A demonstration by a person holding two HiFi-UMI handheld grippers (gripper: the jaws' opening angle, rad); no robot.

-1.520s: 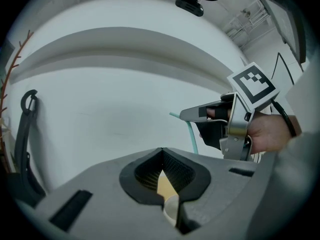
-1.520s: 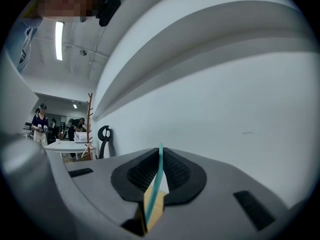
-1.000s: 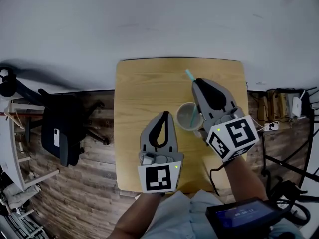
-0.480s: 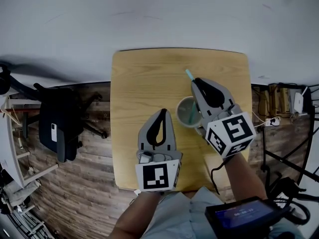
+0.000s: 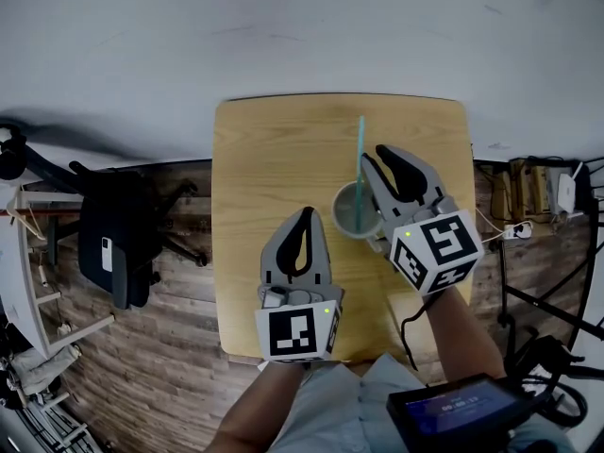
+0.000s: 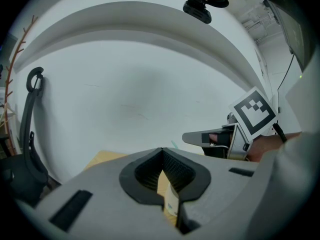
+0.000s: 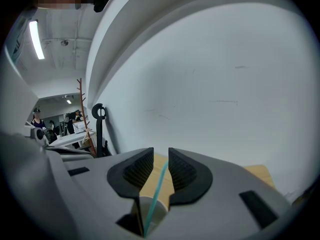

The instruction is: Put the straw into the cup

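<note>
- The cup [image 5: 342, 206] stood on the table [image 5: 274, 149], right of its middle.
- The straw [image 5: 360, 159] stood in the cup, leaning toward the far edge.
- The right gripper [image 5: 377, 154] was just right of the cup. Its jaws had just been opening, and the straw was between them, clear of both.
- The left gripper [image 5: 307, 215] was left of the cup and nearer.
- A chair [image 5: 113, 243] stood on the floor left of the table.

Legible text: none. Markers on left tool [image 5: 304, 215] and right tool [image 5: 376, 155]: square black-and-white patterns, no lettering. Lit device screen [image 5: 455, 406]: print too blurred to read.
</note>
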